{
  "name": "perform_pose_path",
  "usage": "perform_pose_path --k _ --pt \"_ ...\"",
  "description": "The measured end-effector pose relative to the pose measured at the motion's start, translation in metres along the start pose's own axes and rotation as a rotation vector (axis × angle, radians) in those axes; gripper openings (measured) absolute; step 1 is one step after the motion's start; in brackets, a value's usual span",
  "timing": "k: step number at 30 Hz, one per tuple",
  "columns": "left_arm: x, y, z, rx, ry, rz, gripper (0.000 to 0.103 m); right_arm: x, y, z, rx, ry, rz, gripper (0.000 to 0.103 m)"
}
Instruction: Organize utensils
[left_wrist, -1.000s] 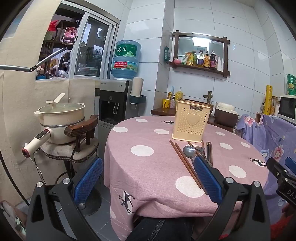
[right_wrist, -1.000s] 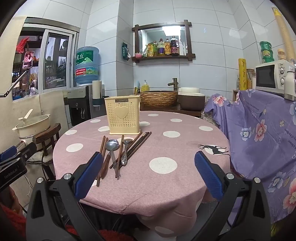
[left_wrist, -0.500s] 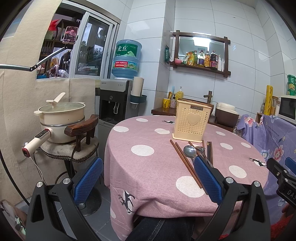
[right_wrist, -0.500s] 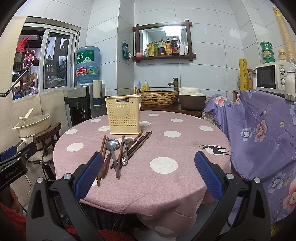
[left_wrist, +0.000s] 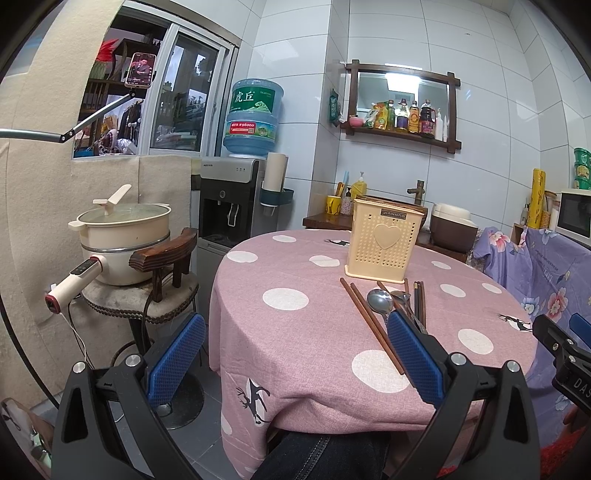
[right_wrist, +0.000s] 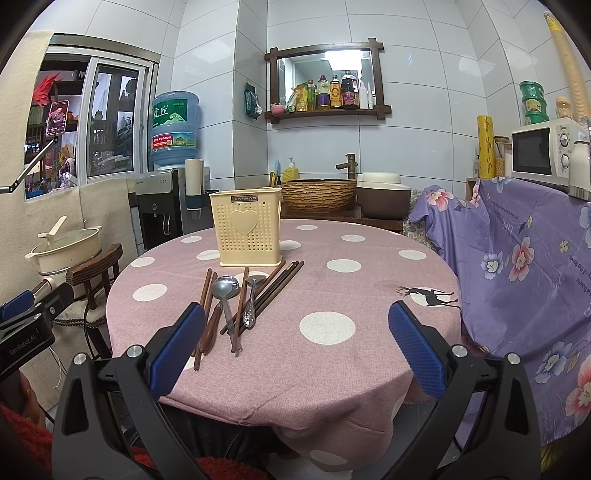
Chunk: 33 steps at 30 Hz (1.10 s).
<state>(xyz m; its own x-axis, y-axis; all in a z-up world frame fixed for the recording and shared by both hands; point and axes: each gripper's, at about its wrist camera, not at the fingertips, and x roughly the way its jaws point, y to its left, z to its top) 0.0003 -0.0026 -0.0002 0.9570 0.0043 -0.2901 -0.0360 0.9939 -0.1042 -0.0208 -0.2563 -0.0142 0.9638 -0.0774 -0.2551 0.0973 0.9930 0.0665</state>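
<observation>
A cream perforated utensil holder (right_wrist: 245, 232) (left_wrist: 384, 242) stands upright on the round table with the pink dotted cloth (right_wrist: 369, 280) (left_wrist: 295, 325). In front of it lie several brown chopsticks (right_wrist: 277, 291) (left_wrist: 369, 325), a large metal spoon (right_wrist: 224, 290) (left_wrist: 379, 301) and a smaller metal spoon (right_wrist: 252, 301). My right gripper (right_wrist: 295, 347) hovers open near the table's front edge, short of the utensils. My left gripper (left_wrist: 295, 358) is open at the table's left front edge, its right pad covering part of the utensils.
A wooden chair (left_wrist: 162, 266) with a cream cooking pot (left_wrist: 122, 240) stands left of the table. A water dispenser (left_wrist: 236, 206) is behind it. A purple flowered cloth (right_wrist: 517, 258) covers furniture on the right. A woven basket (right_wrist: 319, 194) sits behind the table.
</observation>
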Motion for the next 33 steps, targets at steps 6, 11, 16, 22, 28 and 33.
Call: perform_pose_path --k 6,11,16,22,28,33 --pt "0.001 0.001 -0.001 0.0 0.0 0.0 0.098 0.0 0.0 0.0 0.0 0.001 0.001 0.098" --pt "0.001 0.001 0.0 0.0 0.001 0.001 0.098 0.001 0.002 -0.002 0.0 0.003 0.002 0.098" --pt "0.001 0.001 -0.001 0.0 0.003 0.0 0.098 0.001 0.002 -0.002 0.001 0.004 0.002 0.098" --pt "0.001 0.001 -0.001 0.0 0.003 0.0 0.098 0.002 0.003 -0.003 0.001 0.005 0.002 0.098" --pt "0.002 0.001 -0.001 0.001 0.004 0.0 0.098 0.003 0.005 -0.008 0.001 0.008 0.001 0.098" --pt "0.002 0.003 -0.002 0.0 0.005 0.0 0.098 0.004 0.006 -0.011 0.002 0.012 0.001 0.098"
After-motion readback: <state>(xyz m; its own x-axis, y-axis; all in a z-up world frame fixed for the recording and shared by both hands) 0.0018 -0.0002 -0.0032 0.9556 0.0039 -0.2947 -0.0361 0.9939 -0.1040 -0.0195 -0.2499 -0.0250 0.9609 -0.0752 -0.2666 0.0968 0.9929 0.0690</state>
